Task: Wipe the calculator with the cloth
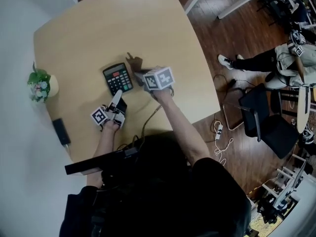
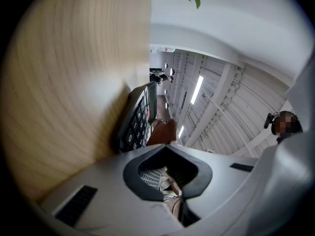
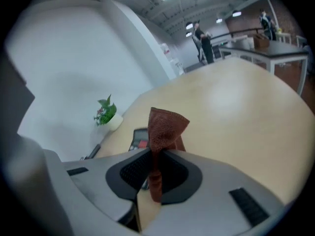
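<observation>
A black calculator (image 1: pixel 117 78) with red keys lies flat on the round wooden table (image 1: pixel 148 19). My right gripper (image 1: pixel 140 73) is shut on a brown cloth (image 1: pixel 134 61), which sticks up past the jaws just off the calculator's right side. In the right gripper view the cloth (image 3: pixel 165 127) stands pinched in the right gripper (image 3: pixel 156 173), with the calculator (image 3: pixel 140 137) behind it. My left gripper (image 1: pixel 117 100) is shut with nothing held, at the calculator's near edge. In the left gripper view the left gripper (image 2: pixel 166 151) is rolled on its side, the calculator (image 2: pixel 137 119) and cloth (image 2: pixel 163 132) just ahead.
A small potted plant (image 1: pixel 39 85) stands at the table's left edge, and a dark flat object (image 1: pixel 61 131) lies nearer me. A cable (image 1: pixel 148 120) runs off the near edge. A black chair (image 1: pixel 264 117) and a seated person (image 1: pixel 276 58) are on the floor at right.
</observation>
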Available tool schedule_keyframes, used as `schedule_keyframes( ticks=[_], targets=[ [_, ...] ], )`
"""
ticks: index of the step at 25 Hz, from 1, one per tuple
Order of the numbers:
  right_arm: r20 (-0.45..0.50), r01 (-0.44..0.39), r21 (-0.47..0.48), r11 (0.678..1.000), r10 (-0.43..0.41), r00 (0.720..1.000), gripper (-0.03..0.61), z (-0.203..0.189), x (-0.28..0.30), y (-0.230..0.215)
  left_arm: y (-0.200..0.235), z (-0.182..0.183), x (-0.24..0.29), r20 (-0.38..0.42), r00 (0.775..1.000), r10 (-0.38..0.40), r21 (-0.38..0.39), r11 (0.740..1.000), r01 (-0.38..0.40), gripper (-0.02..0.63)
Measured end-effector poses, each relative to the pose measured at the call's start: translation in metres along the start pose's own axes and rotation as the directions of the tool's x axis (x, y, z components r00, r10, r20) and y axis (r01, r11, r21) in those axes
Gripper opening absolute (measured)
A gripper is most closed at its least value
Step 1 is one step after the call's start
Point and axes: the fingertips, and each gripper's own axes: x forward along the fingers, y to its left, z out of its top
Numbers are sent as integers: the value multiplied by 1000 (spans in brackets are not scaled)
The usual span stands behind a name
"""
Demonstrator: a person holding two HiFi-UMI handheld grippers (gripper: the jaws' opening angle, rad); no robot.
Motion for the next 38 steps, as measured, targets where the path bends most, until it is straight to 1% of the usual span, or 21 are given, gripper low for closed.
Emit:
schedule_keyframes(
  ticks=[2, 3, 5, 8, 10, 15, 18, 20, 21, 22, 23, 24, 26, 27, 29, 31, 32, 33, 34, 36, 38],
  targets=[
    [60, 6, -41, 999, -4, 998, 49, 42, 22, -11, 0, -1, 0, 3, 1000, 0, -1, 1000, 0, 20],
    [49, -9, -56, 998, 11, 999, 49, 50, 35, -13, 0, -1, 0, 4, 1000, 0, -1, 1000, 0, 20],
    [-30, -51, -72, 996, 49, 998, 49, 44, 57, -13, 0, -2, 1, 5, 1000, 1, 1, 1000, -1, 20],
    [-141, -66, -37, 997, 60, 988, 49, 7, 60, -10, 2, -2, 0, -1, 1000, 6, 2, 1000, -6, 20],
    [-169, -61, 11, 998, 62, 984, 49, -18, 49, -3, 2, -1, 0, -4, 1000, 5, 4, 1000, -5, 21],
    [-252, -57, 66, 996, 72, 965, 49, -94, 20, 33, 2, 0, 0, 2, 1000, 6, -5, 1000, -6, 21],
    [-314, -125, 157, 980, 169, 934, 49, -146, 5, 69, 2, 1, 0, 4, 1000, 3, -3, 1000, -3, 23],
    [-334, -166, 189, 968, 222, 916, 48, -163, -6, 82, 2, 0, 0, 3, 1000, 0, -4, 1000, 0, 23],
    [-328, -167, 177, 970, 218, 919, 48, -159, -11, 79, 1, -1, 0, 4, 1000, -2, -10, 1000, 2, 23],
    [-306, -152, 142, 978, 190, 933, 48, -144, -14, 69, 0, -2, -1, 10, 1000, -2, -24, 1000, 2, 17],
    [-268, -124, 83, 989, 142, 953, 49, -118, -16, 55, -2, -4, -5, 18, 1000, 1, -43, 999, 0, 18],
    [-216, -84, 6, 996, 84, 973, 49, -84, -16, 39, -5, -6, -10, 31, 999, 10, -70, 998, -7, 45],
    [-104, 10, -169, 986, -27, 994, 49, -10, -8, 11, -7, -8, -26, 81, 995, 54, -143, 989, -42, 96],
    [-65, 44, -257, 965, -63, 996, 49, 24, 1, 2, -5, -8, -35, 113, 989, 94, -178, 981, -73, 126],
    [-68, 45, -422, 906, -81, 994, 49, 69, 30, -2, 0, -9, -47, 155, 973, 172, -222, 966, -136, 288],
    [-177, -38, -544, 838, -70, 982, 49, 80, 65, 2, 2, -9, -50, 172, 961, 215, -237, 956, -171, 322],
    [-254, -95, -578, 811, -67, 965, 49, 74, 79, 3, 4, -9, -48, 175, 958, 226, -234, 955, -183, 322],
    [-331, -152, -587, 795, -64, 942, 48, 65, 89, 3, 5, -8, -46, 173, 957, 232, -226, 955, -191, 323],
    [-399, -202, -569, 797, -52, 916, 48, 55, 93, 3, 5, -6, -42, 169, 958, 233, -217, 957, -194, 323],
    [-482, -264, -483, 835, -2, 876, 34, 40, 89, 4, 3, -1, -38, 160, 961, 223, -208, 960, -188, 324],
    [-501, -262, -404, 876, 27, 865, 35, 33, 80, 3, 1, 4, -37, 154, 964, 215, -203, 962, -182, 325]
  ],
)
